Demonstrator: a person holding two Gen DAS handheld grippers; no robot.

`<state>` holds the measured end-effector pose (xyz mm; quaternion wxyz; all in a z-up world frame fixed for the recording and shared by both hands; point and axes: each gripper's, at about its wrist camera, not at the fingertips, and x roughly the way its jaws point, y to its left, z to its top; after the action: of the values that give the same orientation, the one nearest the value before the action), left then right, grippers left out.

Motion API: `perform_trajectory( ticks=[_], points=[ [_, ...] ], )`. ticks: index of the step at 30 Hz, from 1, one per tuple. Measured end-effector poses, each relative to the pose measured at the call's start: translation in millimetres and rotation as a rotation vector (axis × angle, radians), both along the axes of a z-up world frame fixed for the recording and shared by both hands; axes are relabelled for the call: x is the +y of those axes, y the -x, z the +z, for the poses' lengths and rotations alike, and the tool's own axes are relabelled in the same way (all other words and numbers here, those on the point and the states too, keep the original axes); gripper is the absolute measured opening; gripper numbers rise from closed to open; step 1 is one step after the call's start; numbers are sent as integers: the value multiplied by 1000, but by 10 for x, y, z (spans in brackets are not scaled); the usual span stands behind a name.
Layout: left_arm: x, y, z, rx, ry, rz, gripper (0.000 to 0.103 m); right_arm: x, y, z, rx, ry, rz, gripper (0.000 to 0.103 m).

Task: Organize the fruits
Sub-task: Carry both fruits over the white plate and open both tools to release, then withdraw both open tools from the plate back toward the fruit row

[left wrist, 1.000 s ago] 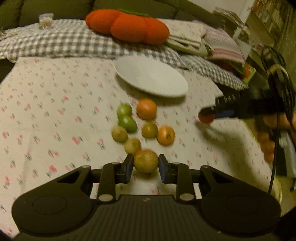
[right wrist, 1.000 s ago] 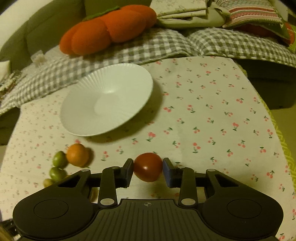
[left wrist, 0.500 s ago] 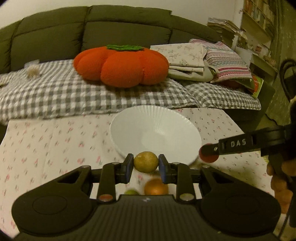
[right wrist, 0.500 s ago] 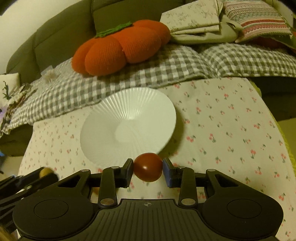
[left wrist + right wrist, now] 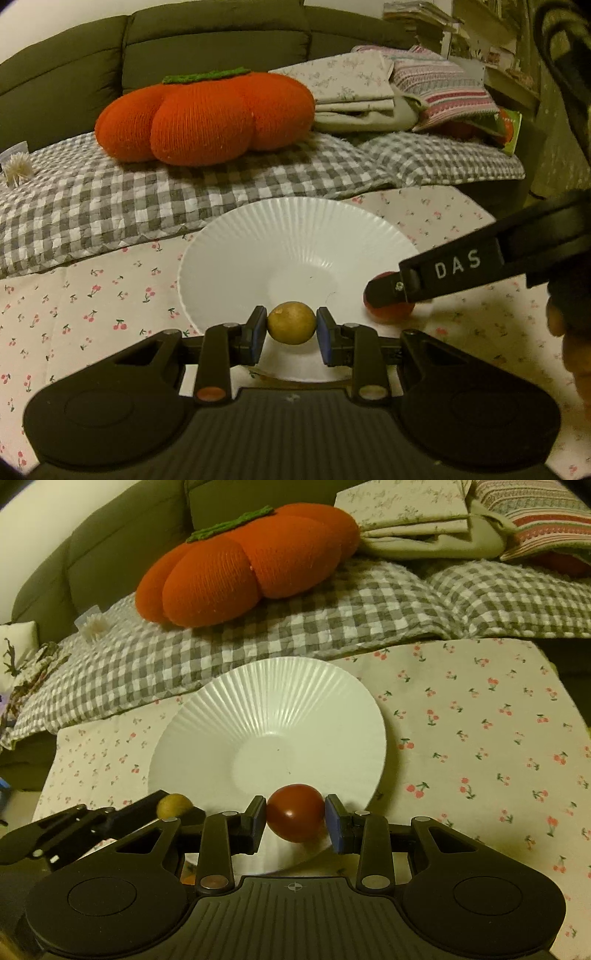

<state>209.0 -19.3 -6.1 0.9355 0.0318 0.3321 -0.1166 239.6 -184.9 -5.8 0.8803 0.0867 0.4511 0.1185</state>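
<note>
Your left gripper (image 5: 291,328) is gripping a yellow-brown fruit (image 5: 291,328) between its fingers, over the near rim of the white plate (image 5: 295,236). Your right gripper (image 5: 295,814) is pinching a red tomato (image 5: 295,812) the same way, just right of it.

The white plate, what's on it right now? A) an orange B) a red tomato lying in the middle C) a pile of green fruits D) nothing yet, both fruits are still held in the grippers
D: the white plate shows bare, while the left hand-held gripper pinches the yellowish fruit and the right hand-held gripper pinches the red tomato.
</note>
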Motion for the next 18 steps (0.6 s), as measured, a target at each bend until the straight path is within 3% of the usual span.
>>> perform_trajectory(
  ticks=[5,10,12,18],
  points=[
    [31,-51,-87,13,-11,12,28,105,-66,-72,16,-11,11,36],
    [52,-38,-68,7,-15,17,50,165,-112,-86,27,-29,1,36],
    [72,-12,-36,4,-5,14,57,165,-113,-55,29,-46,-5,44],
    [207,131,148,14,60,60,57,63,-51,132,14,-78,-32,46]
  ],
)
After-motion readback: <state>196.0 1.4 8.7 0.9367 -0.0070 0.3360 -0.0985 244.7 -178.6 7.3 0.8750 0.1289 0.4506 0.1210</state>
